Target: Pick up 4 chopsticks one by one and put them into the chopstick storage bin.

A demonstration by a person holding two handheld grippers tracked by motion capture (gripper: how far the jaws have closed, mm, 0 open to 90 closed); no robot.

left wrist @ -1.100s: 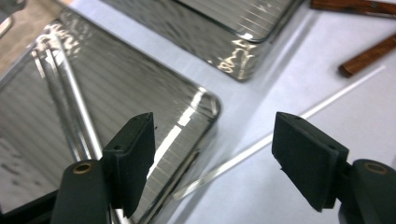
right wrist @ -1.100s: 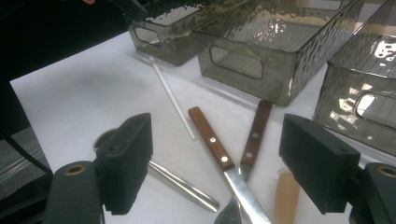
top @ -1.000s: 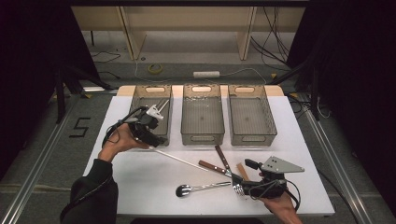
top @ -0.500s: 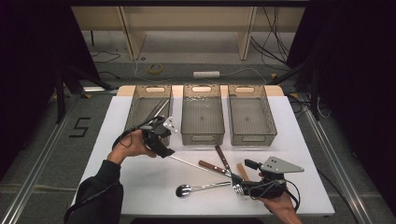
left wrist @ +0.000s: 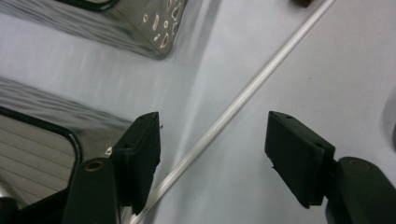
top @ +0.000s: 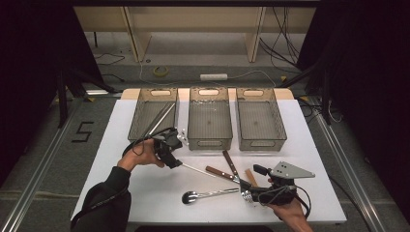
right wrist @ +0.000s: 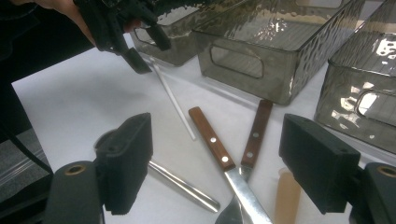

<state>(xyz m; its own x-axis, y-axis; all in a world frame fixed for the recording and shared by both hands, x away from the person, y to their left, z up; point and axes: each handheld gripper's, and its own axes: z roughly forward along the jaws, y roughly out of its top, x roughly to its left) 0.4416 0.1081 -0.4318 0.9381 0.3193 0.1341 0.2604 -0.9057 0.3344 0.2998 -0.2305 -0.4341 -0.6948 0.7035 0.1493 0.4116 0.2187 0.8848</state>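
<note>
On the white counter [top: 309,145] we see three clear plastic bins side by side along the far edge; the left bin [top: 140,116] holds a pair of thin metal rods [top: 162,116], while the middle bin [top: 209,116] and the right bin [top: 261,118] show nothing inside that we can make out; nearer the person lie the loose utensils, two wooden-handled knives [top: 220,173] crossing one another, a metal spoon [top: 205,195] with its bowl pointing left, and a pale wooden stick [top: 250,177] just beside the knives; the thing in hand is a thin white rod [top: 196,169], which lies flat on the counter in front of the left and middle bins and runs slantwise toward the knife handles; our left claw [top: 175,163] hangs low over the near end of that rod, tilted downward; in the left gripper view the white rod [left wrist: 233,107] runs up between the two black pads, close to the left one and apart from the right, and the jaws have just been closing somewhat yet stand open with nothing clamped; our right claw [top: 247,194] rests at the near right of the counter, by the spoon's handle and the knife blades; in the right gripper view its jaws stand wide apart over the knives [right wrist: 233,149], holding nothing.
</note>
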